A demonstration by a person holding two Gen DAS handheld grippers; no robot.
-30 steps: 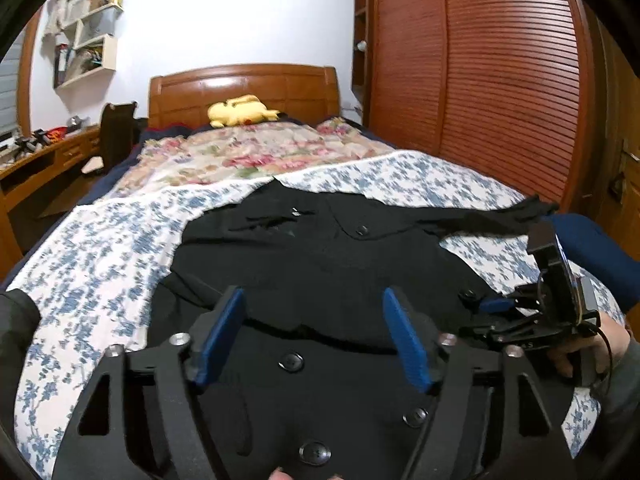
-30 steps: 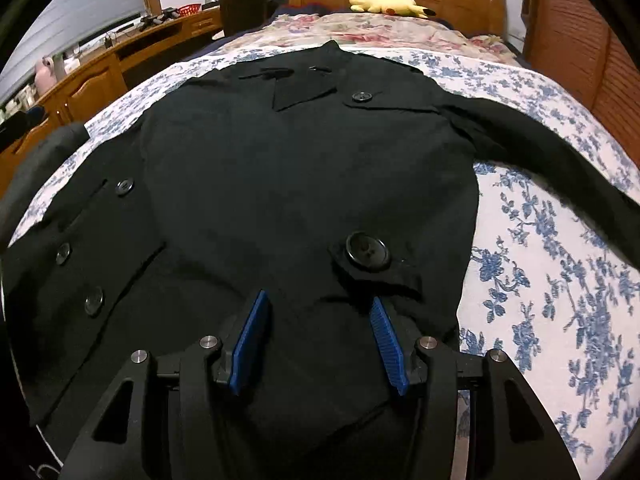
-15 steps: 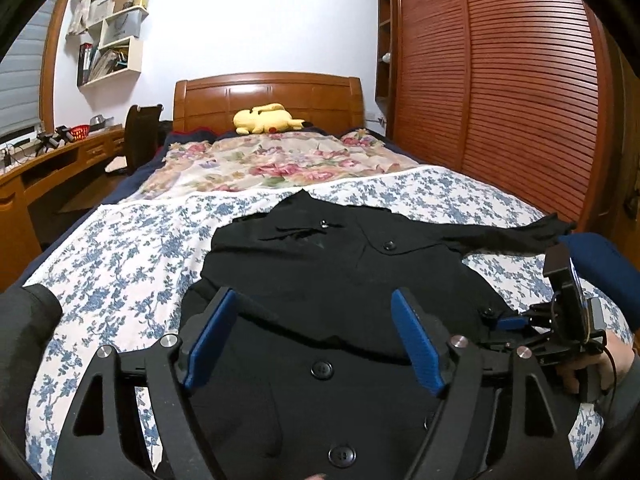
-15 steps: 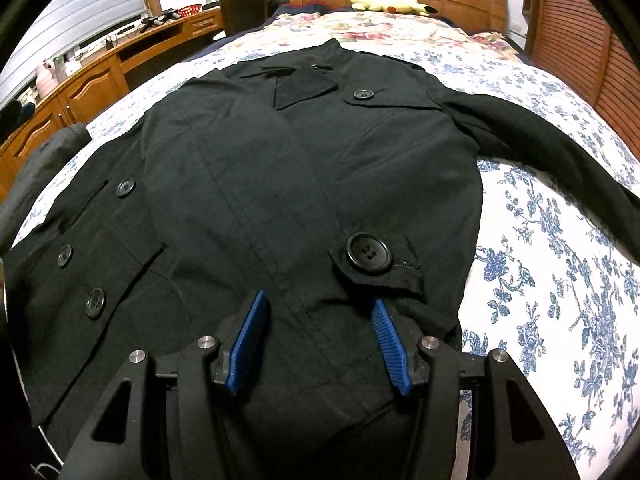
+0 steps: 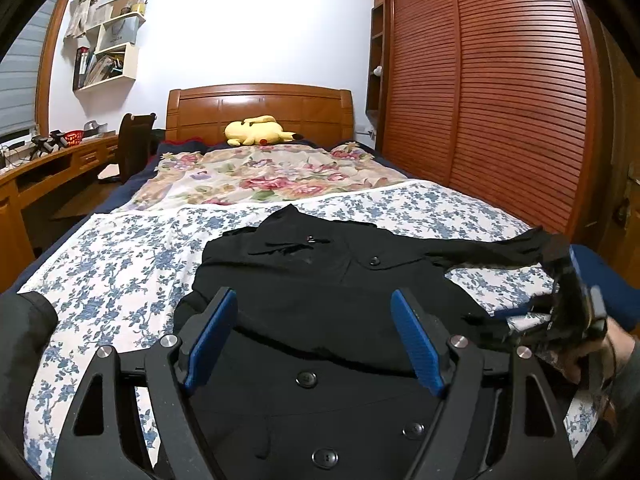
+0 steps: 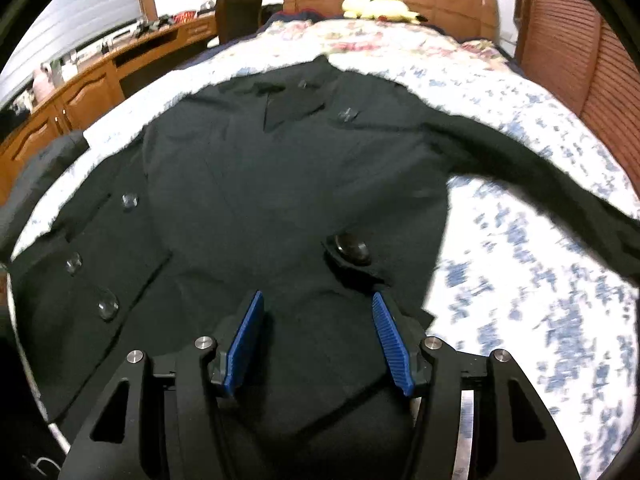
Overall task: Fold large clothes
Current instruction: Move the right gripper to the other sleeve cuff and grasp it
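A large black buttoned coat (image 5: 320,300) lies flat on the blue-flowered bedsheet (image 5: 112,264), collar toward the headboard, one sleeve stretched out to the right (image 6: 540,176). The coat (image 6: 280,184) fills the right wrist view, its left front panel folded over the body. My left gripper (image 5: 314,328) is open and empty above the coat's lower front. My right gripper (image 6: 316,332) is open and empty over the hem, near a big button (image 6: 352,248). It also shows at the right edge of the left wrist view (image 5: 568,312).
A yellow plush toy (image 5: 256,132) lies by the wooden headboard (image 5: 260,104). A floral quilt (image 5: 260,176) covers the bed's far half. A slatted wardrobe (image 5: 500,100) stands on the right, a wooden desk (image 5: 48,168) and chair (image 5: 134,144) on the left.
My left gripper has risen and tilted up, showing more of the room. My right gripper has pulled back slightly and is moving; its view is blurred. Both stayed open.
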